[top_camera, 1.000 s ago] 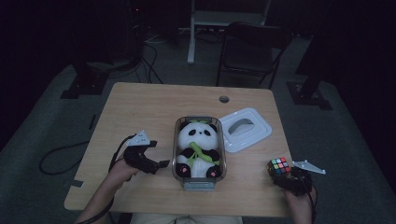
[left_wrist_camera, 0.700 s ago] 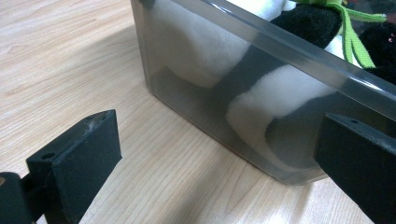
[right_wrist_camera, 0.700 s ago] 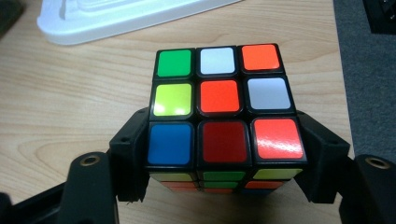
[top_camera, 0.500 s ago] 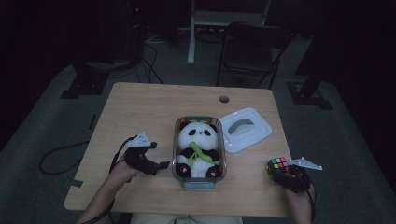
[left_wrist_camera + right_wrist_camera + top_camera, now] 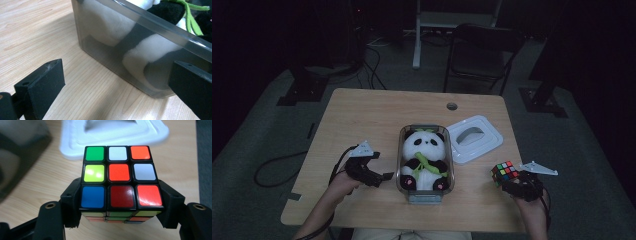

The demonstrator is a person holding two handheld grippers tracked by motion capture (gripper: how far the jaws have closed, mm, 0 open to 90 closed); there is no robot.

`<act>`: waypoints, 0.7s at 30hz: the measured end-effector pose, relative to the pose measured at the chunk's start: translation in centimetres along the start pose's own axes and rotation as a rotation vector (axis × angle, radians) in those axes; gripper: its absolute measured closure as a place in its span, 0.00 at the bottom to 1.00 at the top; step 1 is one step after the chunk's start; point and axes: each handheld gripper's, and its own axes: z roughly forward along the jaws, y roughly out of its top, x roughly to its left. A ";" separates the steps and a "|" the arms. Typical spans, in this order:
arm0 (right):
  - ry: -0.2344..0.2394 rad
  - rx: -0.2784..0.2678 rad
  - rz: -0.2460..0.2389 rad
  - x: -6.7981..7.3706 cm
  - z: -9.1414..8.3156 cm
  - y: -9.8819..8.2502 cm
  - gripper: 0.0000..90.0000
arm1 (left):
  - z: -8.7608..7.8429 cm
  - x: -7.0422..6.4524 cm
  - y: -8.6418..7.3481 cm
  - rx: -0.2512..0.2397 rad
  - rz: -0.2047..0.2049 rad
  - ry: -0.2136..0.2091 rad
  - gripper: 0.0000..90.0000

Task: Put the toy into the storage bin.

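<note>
A scrambled colour cube (image 5: 120, 177) sits between the jaws of my right gripper (image 5: 121, 196), which have just been closing and now press on its two sides. From above, the cube (image 5: 505, 173) hangs a little over the table's front right part in the right gripper (image 5: 508, 181). A plush panda (image 5: 424, 155) lies in a clear plastic container (image 5: 401, 150) at the table's middle. My left gripper (image 5: 381, 177) rests open just left of the container. Its jaws (image 5: 115, 82) face the container wall (image 5: 105, 40) with bare wood between them.
The container's white lid (image 5: 474, 137) lies upside down to the right of the container, just beyond the cube. The wooden table (image 5: 377, 115) has a round cable hole (image 5: 452, 106) near its far edge. A chair (image 5: 482, 50) and stands are on the floor behind.
The right gripper has closed on the cube and raised it slightly off the table, drifting a little left. The left gripper has stayed where it was.
</note>
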 end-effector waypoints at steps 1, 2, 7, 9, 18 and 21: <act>0.009 -0.006 -0.015 0.3 -0.2 0.4 0.37 | 0.0 0.0 0.0 0.001 0.001 0.000 0.02; 0.020 -0.015 -0.028 0.7 -0.4 0.9 0.37 | 0.0 0.0 0.0 0.004 0.003 0.002 0.02; 0.108 -0.056 -0.105 2.7 -1.4 3.4 0.37 | 0.2 -0.1 -0.1 0.013 0.008 -0.002 0.02; 0.140 -0.074 -0.139 3.6 -1.8 4.4 0.37 | 0.2 -0.1 0.0 0.009 0.010 -0.007 0.02; 0.312 -0.119 -0.287 8.2 -2.3 8.0 0.37 | 0.2 -0.2 0.0 0.008 0.018 -0.006 0.02; 0.375 -0.113 -0.319 9.7 -1.9 8.8 0.37 | 0.1 -0.2 0.0 0.004 0.020 -0.007 0.02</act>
